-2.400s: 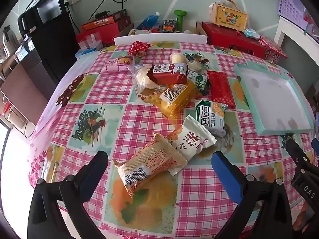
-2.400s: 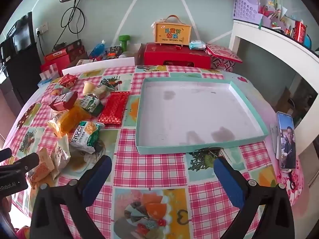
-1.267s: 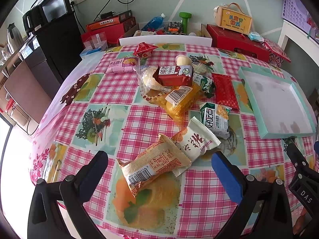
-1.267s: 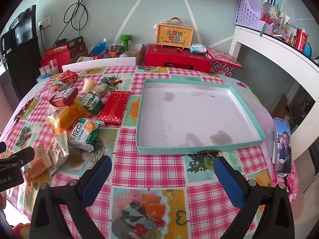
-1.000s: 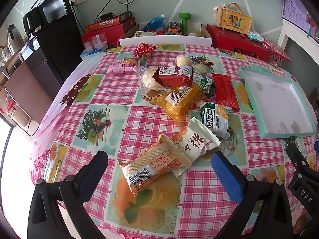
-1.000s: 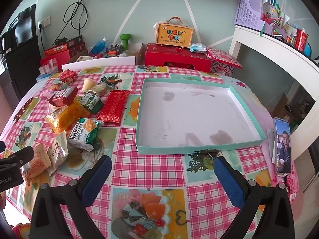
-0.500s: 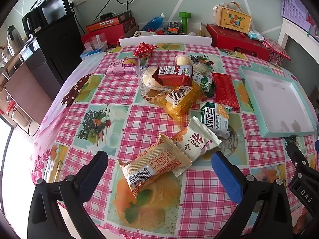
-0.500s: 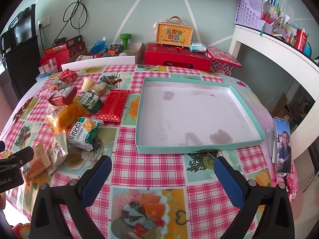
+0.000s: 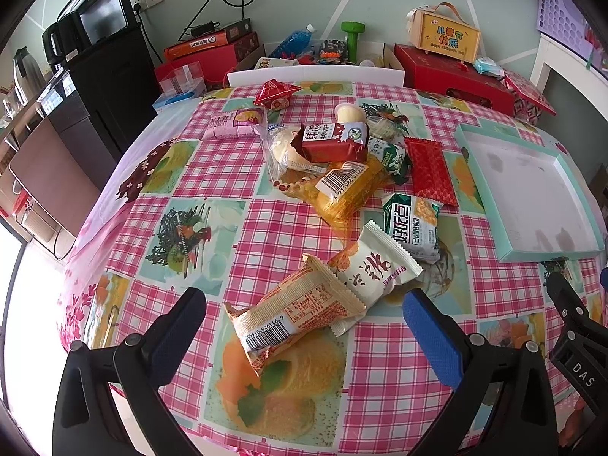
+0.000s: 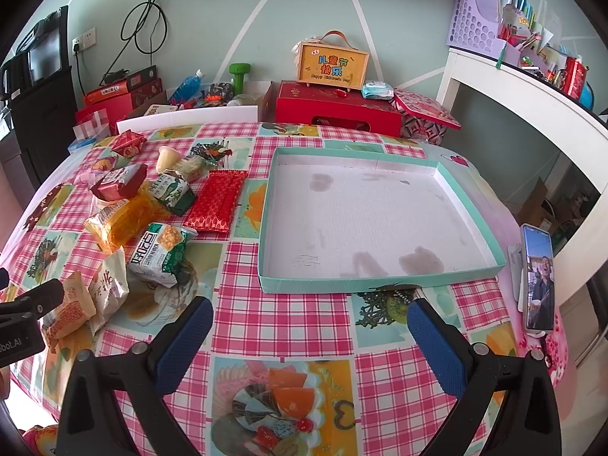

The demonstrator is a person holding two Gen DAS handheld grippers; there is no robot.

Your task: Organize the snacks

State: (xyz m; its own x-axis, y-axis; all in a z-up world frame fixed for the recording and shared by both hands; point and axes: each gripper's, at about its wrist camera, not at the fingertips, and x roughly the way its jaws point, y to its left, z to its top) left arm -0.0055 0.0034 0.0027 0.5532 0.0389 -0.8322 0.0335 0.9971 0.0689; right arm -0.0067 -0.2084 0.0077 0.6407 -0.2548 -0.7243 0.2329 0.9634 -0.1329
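Several snack packets lie in a loose pile on the checked tablecloth. Nearest my left gripper is a tan packet with a barcode, overlapping a white packet with red script; the gripper is open above the table with this packet between its fingers' line, not touching. Beyond lie a green-and-white packet, an orange packet, a flat red packet and a dark red packet. My right gripper is open and holds nothing, just short of the shallow teal tray, whose white floor is bare.
A phone stands at the table's right edge. Red gift boxes, a yellow case and a white chair back sit behind the table. A black cabinet is at far left, a white shelf at right.
Both views have shifted only slightly, as if the grippers drew back and rose a little. The snacks and tray have not moved, and both grippers stay open.
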